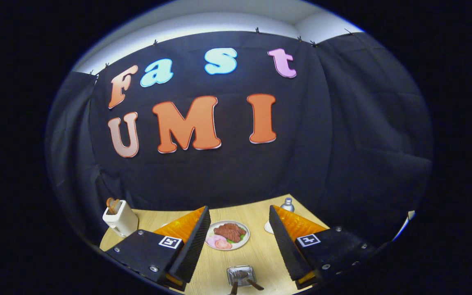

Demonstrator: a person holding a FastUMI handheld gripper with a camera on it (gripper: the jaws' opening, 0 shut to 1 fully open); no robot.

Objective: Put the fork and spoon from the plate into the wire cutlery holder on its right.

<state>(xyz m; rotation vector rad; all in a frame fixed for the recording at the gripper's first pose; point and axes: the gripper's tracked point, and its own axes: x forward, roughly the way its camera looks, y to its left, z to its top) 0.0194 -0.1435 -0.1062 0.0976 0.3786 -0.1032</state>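
1. BOOTH, TABLETOP: The gripper (239,211) hangs over a pale wood-grain table (256,254), fingers spread wide and holding nothing. Both are wedge-shaped, with ribbed inner faces.
2. KEY RELATION: The wire cutlery holder (241,273) sits between the 2 fingers, near their base and well short of the tips. It's a small, squarish, shiny metal basket.
3. 2 dark handles (255,284) poke out of the holder toward the camera, long axes splayed apart, 1 left, 1 right. Too small to tell which is fork and which is spoon, but they're probably the task's 2 pcs, already in.
4. Beyond the holder, approx. level with the fingertips, lies a round white plate (247,234) with brown meat, pink slices and a bit of green on it. No cutlery visible on it.
5. Judgement: w/ both handles seemingly housed and the fingers empty, the job looks done or nearly so. Any next grab would mean pulling back, since the holder lies behind the tips.
6. Also on the table: a cream toaster (121,219) w/ toast, left of the left finger, and a silver-capped shaker (288,203) behind the right finger.
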